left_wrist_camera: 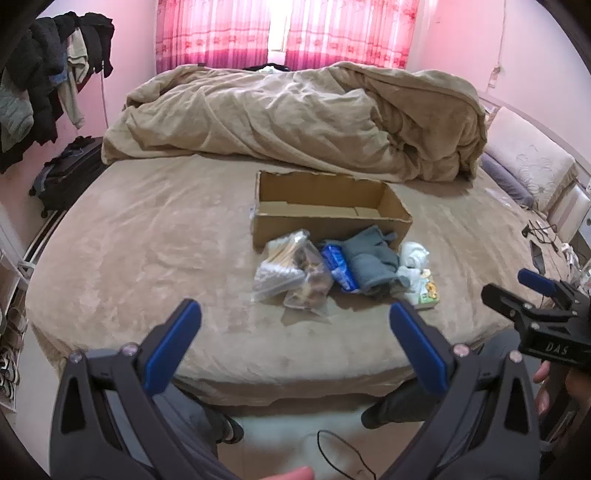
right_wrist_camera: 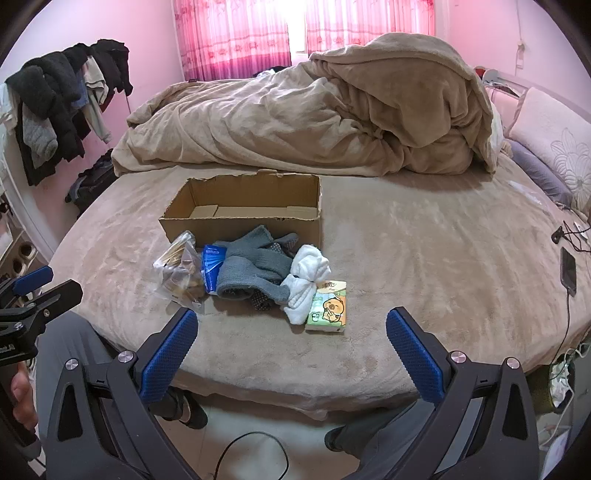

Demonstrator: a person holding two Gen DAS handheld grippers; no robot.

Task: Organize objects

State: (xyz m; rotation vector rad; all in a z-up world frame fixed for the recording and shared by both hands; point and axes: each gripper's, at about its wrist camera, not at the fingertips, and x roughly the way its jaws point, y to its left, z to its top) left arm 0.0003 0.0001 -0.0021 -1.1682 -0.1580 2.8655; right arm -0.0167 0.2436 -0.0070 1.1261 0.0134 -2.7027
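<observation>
While nothing has yet been picked up, both the left gripper [left_wrist_camera: 295, 332] and the right gripper [right_wrist_camera: 291, 339] are held wide open and empty at the near edge of the bed [right_wrist_camera: 424, 258]. An approach is judged next. The cardboard box [right_wrist_camera: 243, 221] appears empty; plastic bags [right_wrist_camera: 179, 269], grey gloves [right_wrist_camera: 255, 269], white socks [right_wrist_camera: 306, 284] and a tissue pack [right_wrist_camera: 328, 306] are heaped just before it.

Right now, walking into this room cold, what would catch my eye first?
Probably the open cardboard box in the middle of the bed, apparently empty, with a small heap right in front of it: grey gloves, white socks, a tissue pack and plastic bags. Behind it, a big rumpled tan duvet lies under glowing pink curtains.
</observation>
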